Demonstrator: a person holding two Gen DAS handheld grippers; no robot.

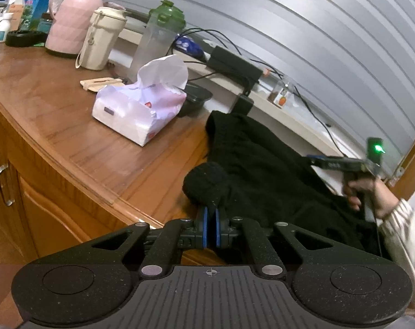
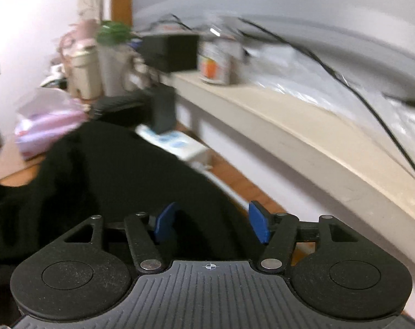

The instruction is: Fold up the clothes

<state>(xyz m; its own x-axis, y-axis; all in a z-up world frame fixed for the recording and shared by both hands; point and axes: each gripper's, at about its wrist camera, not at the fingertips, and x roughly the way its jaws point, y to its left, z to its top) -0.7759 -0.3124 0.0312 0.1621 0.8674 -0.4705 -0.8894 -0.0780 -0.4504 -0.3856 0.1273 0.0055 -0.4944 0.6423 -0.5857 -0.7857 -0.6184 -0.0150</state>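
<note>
Wooden counter (image 1: 56,109), tissue pack (image 1: 136,109) holding tissues, left claw (image 1: 211,219) pinching black garment (image 1: 262,164), right claw (image 2: 212,222) spread.

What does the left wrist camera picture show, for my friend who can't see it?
The left hand-held gripper is shut on a black garment lying on a wooden table. A tissue pack and bottles sit behind it.

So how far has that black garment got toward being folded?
Partly. The black garment lies bunched on the wooden table, one part doubled over, so a fold seems begun. The left gripper is shut on its near edge; the right gripper is open above the cloth, holding nothing. Flattening and the remaining folds are left.
</note>
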